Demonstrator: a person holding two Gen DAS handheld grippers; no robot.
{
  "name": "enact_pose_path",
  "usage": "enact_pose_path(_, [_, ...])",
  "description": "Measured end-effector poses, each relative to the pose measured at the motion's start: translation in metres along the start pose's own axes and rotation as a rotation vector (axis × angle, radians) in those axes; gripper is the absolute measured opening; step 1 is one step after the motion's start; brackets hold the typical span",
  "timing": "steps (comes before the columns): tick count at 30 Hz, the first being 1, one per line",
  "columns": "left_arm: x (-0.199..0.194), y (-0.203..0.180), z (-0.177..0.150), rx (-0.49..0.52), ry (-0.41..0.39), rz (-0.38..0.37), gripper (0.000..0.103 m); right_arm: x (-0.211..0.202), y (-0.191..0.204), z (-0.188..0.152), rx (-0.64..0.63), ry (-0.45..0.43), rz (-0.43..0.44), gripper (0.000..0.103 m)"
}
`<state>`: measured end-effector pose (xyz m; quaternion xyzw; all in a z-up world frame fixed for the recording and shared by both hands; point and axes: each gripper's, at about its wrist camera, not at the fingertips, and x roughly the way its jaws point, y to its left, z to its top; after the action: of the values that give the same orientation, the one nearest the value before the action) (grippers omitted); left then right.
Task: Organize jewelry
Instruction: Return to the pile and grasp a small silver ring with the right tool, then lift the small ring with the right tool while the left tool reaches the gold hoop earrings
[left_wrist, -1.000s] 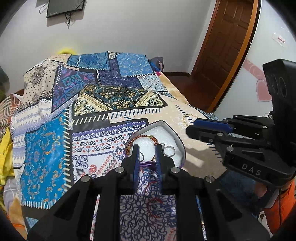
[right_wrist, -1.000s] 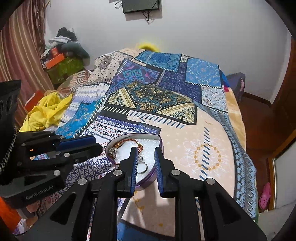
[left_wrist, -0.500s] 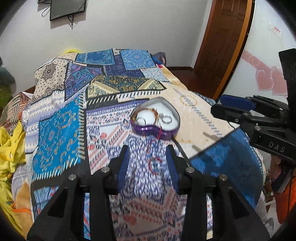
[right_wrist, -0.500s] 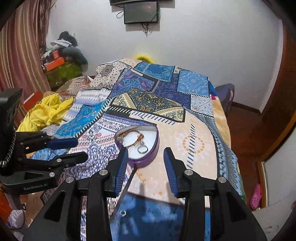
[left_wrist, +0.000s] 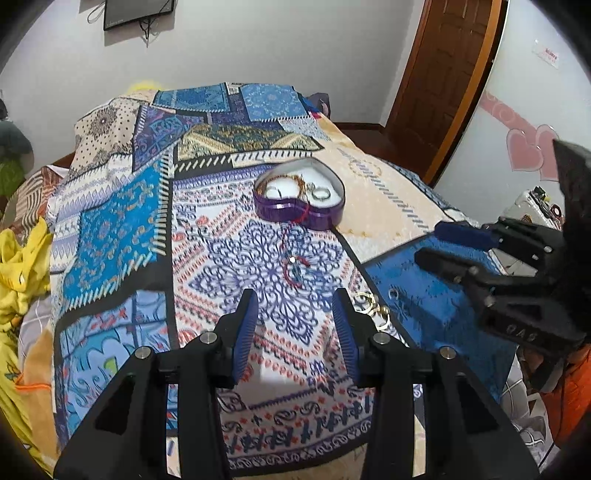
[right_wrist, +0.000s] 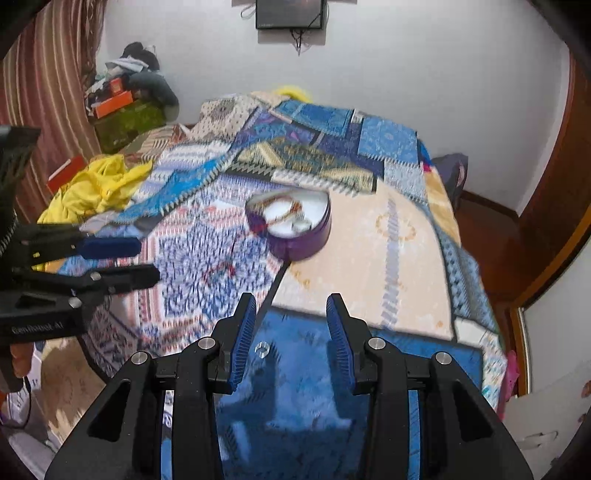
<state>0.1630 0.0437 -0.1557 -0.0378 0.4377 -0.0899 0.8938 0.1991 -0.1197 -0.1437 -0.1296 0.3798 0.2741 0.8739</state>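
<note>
A purple heart-shaped tin (left_wrist: 300, 214) sits on the patterned bedspread, holding a beaded bracelet and rings; it also shows in the right wrist view (right_wrist: 295, 236). A red string bracelet (left_wrist: 294, 266) lies on the spread in front of the tin. Gold rings (left_wrist: 371, 303) lie near my left gripper's right finger. A small silver ring (right_wrist: 262, 348) lies on the blue patch. My left gripper (left_wrist: 295, 328) is open and empty, well back from the tin. My right gripper (right_wrist: 290, 332) is open and empty above the blue patch.
The bed's right edge drops to the floor by a wooden door (left_wrist: 439, 81). Yellow cloth (right_wrist: 96, 188) is heaped at the bed's left side. Clutter is stacked in the far left corner (right_wrist: 125, 99). The right gripper appears at the right of the left wrist view (left_wrist: 517, 273).
Both grippers have pulled back from the tin and opened wide. The left one was nearly closed at the tin's rim a second ago.
</note>
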Motion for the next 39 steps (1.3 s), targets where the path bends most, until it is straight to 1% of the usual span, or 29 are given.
enact_pose_path(7, [0.007, -0.008, -0.013, 0.005, 0.025, -0.021, 0.041, 0.019, 0.005, -0.021, -0.009, 0.079, 0.02, 0.036])
enact_pose_path(11, [0.005, -0.011, -0.017, 0.001, 0.014, -0.011, 0.041, 0.025, 0.007, -0.027, -0.021, 0.087, 0.017, 0.036])
enact_pose_path(16, [0.006, -0.007, -0.019, -0.023, 0.011, -0.007, 0.041, 0.027, 0.011, -0.029, -0.044, 0.073, 0.026, 0.035])
enact_pose_path(19, [0.008, -0.006, -0.018, -0.035, 0.016, -0.011, 0.041, 0.029, 0.013, -0.029, -0.049, 0.074, 0.042, 0.029])
enact_pose_path(20, [0.008, -0.006, -0.018, -0.038, 0.018, -0.013, 0.041, 0.03, 0.012, -0.029, -0.046, 0.074, 0.05, 0.024])
enact_pose_path(21, [0.009, -0.006, -0.017, -0.039, 0.02, -0.016, 0.041, 0.03, 0.012, -0.029, -0.043, 0.074, 0.058, 0.017])
enact_pose_path(23, [0.01, -0.008, -0.017, -0.041, 0.023, -0.028, 0.041, 0.031, 0.013, -0.03, -0.042, 0.075, 0.067, 0.01])
enact_pose_path(29, [0.014, -0.024, -0.016, -0.018, 0.042, -0.063, 0.041, 0.026, 0.01, -0.032, -0.023, 0.062, 0.071, 0.01])
enact_pose_path(35, [0.029, -0.042, -0.017, 0.002, 0.089, -0.096, 0.041, 0.012, -0.006, -0.035, 0.038, 0.037, 0.059, 0.01])
enact_pose_path(39, [0.04, -0.048, -0.018, -0.008, 0.114, -0.107, 0.041, 0.0, -0.015, -0.038, 0.06, 0.015, 0.049, 0.01])
